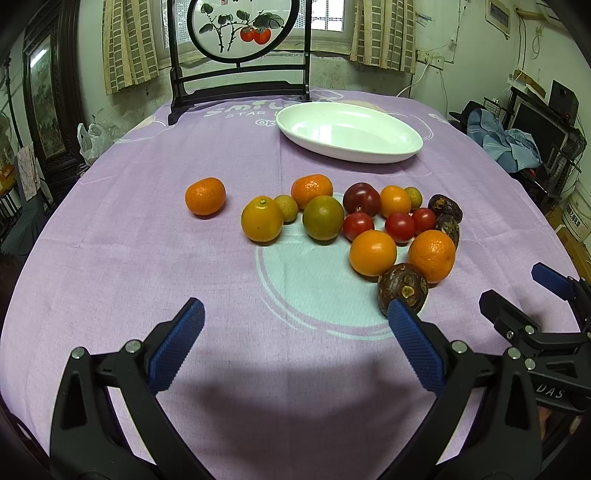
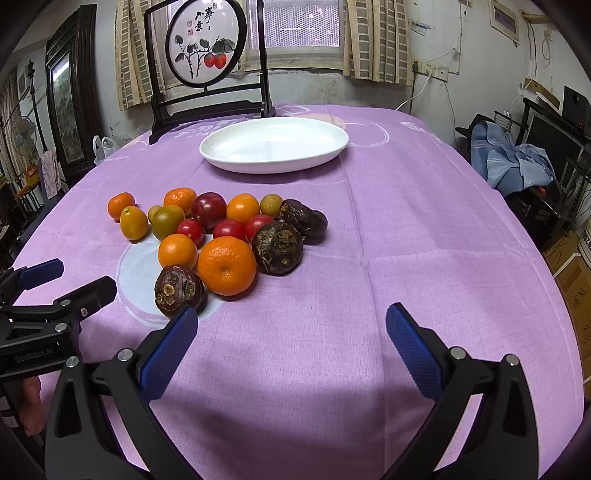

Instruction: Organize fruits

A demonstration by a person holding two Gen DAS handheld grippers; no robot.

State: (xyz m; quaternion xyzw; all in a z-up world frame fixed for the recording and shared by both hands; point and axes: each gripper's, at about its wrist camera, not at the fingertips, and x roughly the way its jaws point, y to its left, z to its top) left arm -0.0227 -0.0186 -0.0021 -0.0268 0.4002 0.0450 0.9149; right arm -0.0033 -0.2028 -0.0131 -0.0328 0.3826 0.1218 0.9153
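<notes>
Several fruits lie in a loose cluster on the purple tablecloth (image 1: pixel 110 258): tangerines (image 1: pixel 431 255), cherry tomatoes (image 1: pixel 399 227), a dark red plum (image 1: pixel 361 199), small longans, dark water chestnuts (image 1: pixel 402 288). One tangerine (image 1: pixel 205 196) lies apart at the left. An empty white oval plate (image 1: pixel 349 131) stands behind them; it also shows in the right wrist view (image 2: pixel 273 144). My left gripper (image 1: pixel 295 332) is open and empty, just before the cluster. My right gripper (image 2: pixel 291 339) is open and empty, to the right of the nearest water chestnut (image 2: pixel 179 290).
A dark wooden stand with a round persimmon painting (image 1: pixel 240 29) stands at the table's far edge, left of the plate. Curtains and a window are behind. Blue clothes (image 1: pixel 506 142) and dark furniture are off the table's right side. The cloth (image 2: pixel 406 221) shows right of the fruits.
</notes>
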